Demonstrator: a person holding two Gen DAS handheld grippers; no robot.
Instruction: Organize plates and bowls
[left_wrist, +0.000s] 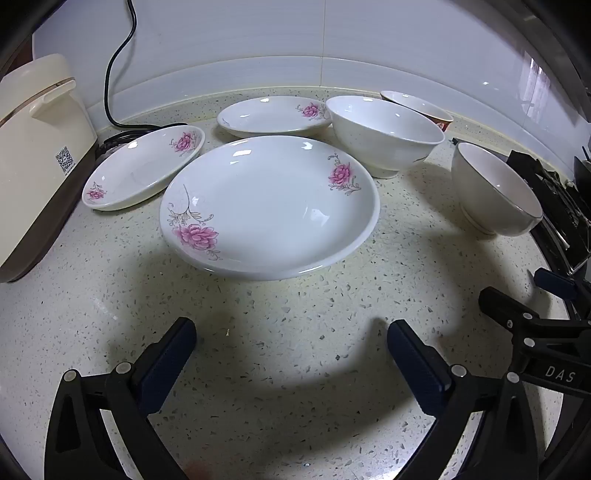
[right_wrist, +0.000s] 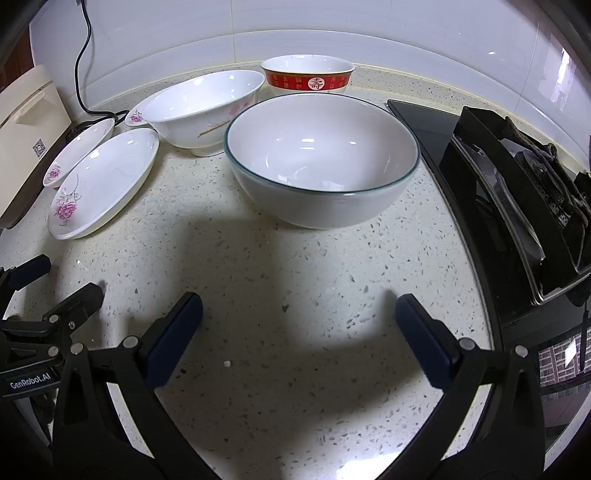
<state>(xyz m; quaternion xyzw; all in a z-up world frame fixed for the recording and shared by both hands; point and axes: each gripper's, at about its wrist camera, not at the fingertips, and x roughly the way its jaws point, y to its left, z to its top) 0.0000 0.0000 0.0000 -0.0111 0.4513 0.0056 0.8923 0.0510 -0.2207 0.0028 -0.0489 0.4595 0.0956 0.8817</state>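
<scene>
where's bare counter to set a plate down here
Free: the speckled counter between the open left gripper and the big flowered plate, and in front of the green-rimmed bowl. Crowded toward the back wall.

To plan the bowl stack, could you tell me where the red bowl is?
The red bowl stands at the counter's back edge by the tiled wall, behind the green-rimmed bowl in the right wrist view.

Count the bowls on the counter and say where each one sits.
3. The green-rimmed bowl sits nearest the stove, the white footed bowl stands behind it toward the plates, and the red-banded bowl is against the back wall. None appears hidden.
</scene>
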